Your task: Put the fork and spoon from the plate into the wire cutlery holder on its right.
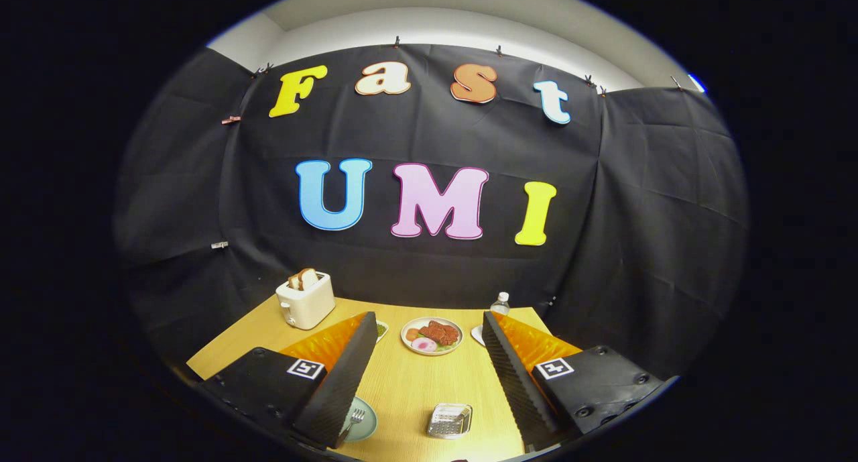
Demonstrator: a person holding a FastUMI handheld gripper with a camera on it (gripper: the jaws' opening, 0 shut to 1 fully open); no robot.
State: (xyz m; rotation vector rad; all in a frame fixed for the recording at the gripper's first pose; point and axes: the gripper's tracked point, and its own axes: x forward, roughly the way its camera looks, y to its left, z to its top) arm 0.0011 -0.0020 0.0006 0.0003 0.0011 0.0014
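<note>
My gripper (429, 355) hangs high above the wooden table (409, 381), its two fingers wide apart with nothing between them. A pale green plate (362, 422) lies below, beside the left finger, which covers most of it. A fork (353, 420) rests on the plate with its tines showing; the spoon is hidden. The wire cutlery holder (450, 420) stands to the plate's right, low between the fingers, with what looks like a utensil leaning in it.
A white toaster (305, 300) with bread slices stands at the table's far left. A plate of food (432, 335) sits beyond the fingers at the centre, a small dish (381, 329) to its left, a water bottle (500, 304) and another dish (477, 334) to its right.
</note>
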